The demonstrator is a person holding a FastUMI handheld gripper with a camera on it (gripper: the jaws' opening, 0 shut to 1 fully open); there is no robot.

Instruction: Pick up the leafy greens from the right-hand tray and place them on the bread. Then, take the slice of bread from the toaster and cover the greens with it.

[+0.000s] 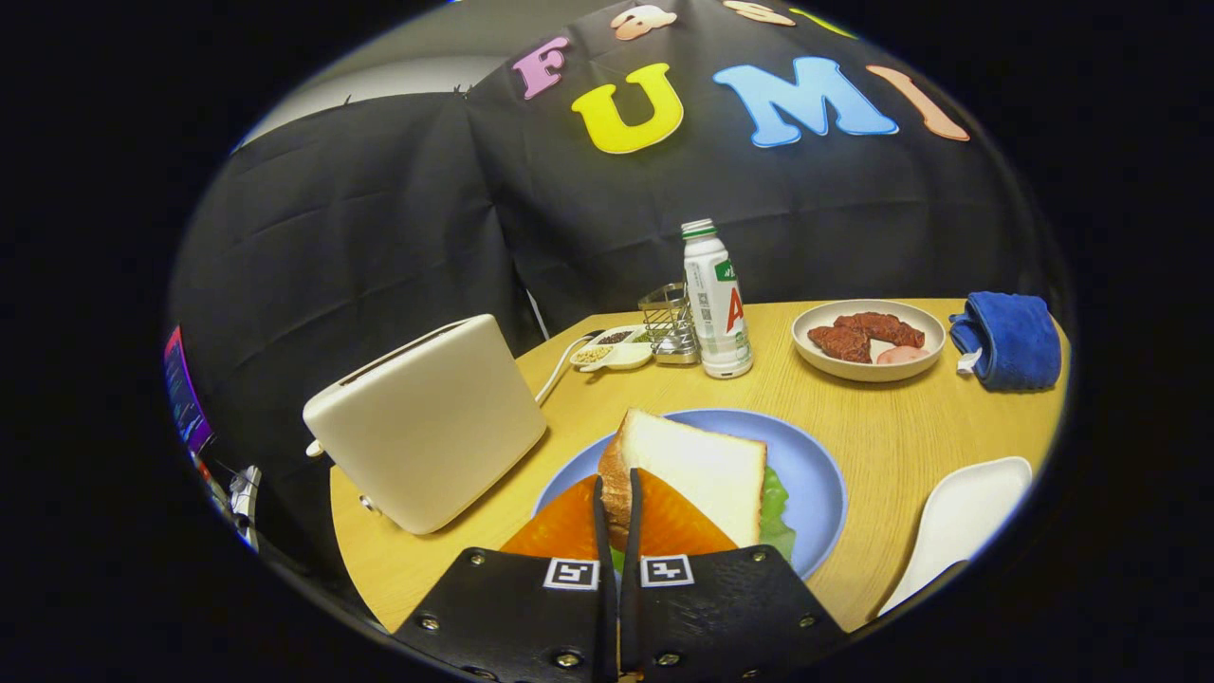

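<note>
On the wooden surface (882, 427), the bread slice (697, 465) is held edge-on by the nearly closed tool (617, 503) over the greens (776, 507) on the plate (816, 465), so only release seemingly remains.

Creased black cloth (398, 237) drapes the booth's wall behind a light wooden table (882, 427). Above the cloth's upper edge, a pale wall (398, 71) shows. Lighting is even and soft.

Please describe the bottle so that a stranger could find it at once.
On the round wooden table, look beyond the blue plate ahead of the gripper, whose jaws are nearly closed. The white plastic bottle stands upright beside a small wire rack; only it has a green cap.
</note>
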